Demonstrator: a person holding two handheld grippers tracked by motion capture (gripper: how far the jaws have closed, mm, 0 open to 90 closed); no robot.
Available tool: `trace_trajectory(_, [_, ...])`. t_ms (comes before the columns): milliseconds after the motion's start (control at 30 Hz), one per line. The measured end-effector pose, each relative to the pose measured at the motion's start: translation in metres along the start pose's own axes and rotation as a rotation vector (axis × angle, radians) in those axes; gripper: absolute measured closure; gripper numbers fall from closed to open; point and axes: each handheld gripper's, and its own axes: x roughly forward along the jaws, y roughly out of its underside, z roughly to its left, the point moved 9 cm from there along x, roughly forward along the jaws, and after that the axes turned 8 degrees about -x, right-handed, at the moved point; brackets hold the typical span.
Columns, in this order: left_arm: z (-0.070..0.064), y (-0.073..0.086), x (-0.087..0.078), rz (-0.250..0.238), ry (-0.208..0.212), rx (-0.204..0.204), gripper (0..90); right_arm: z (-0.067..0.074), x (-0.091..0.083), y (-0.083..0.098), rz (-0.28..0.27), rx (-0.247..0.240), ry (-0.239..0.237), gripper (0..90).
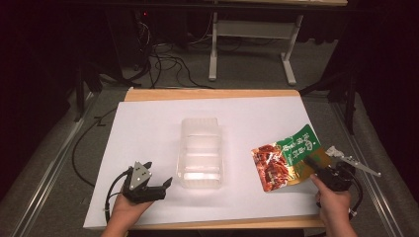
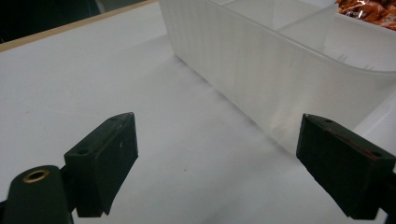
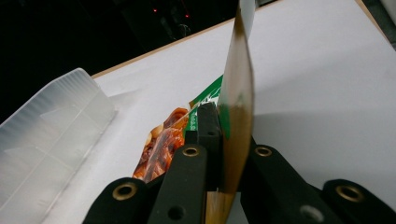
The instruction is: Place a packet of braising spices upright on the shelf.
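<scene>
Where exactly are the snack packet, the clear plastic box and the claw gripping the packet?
snack packet (image 1: 281,163), high view, printed front.
clear plastic box (image 1: 200,178), high view, near wall.
right claw (image 3: 223,140), right gripper view, where its jaws pinch the packet's edge.

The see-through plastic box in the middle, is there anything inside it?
The plastic box looks empty; through its clear walls you see just the white table cover. A divider splits it into compartments. The snack packet lies outside, to its right, pinched by the right gripper.

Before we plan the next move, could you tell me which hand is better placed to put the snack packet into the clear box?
Right: the right gripper is already clamped on the snack packet; the left gripper is open beside the clear box.
</scene>
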Motion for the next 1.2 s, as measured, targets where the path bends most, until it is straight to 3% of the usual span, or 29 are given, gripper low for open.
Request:
trace_trajectory(267, [0.003, 0.003, -0.005, -0.001, -0.012, -0.01, 13.1, 0.012, -0.001, -0.01, -0.03, -0.065, -0.017, 90.0])
trace_trajectory(567, [0.011, 0.009, -0.016, -0.005, -0.031, -0.028, 12.8, 0.036, -0.002, -0.027, -0.079, -0.176, -0.048, 90.0])
trace_trajectory(833, [0.014, 0.011, -0.025, -0.015, -0.052, -0.034, 12.8, 0.048, -0.002, -0.035, -0.104, -0.22, -0.081, 90.0])
trace_trajectory(1033, [0.013, 0.012, -0.022, -0.006, -0.046, -0.029, 12.7, 0.056, -0.002, -0.04, -0.115, -0.255, -0.101, 90.0])
trace_trajectory(1200, [0.012, 0.011, -0.02, -0.004, -0.041, -0.023, 12.6, 0.079, -0.002, -0.046, -0.137, -0.331, -0.138, 90.0])
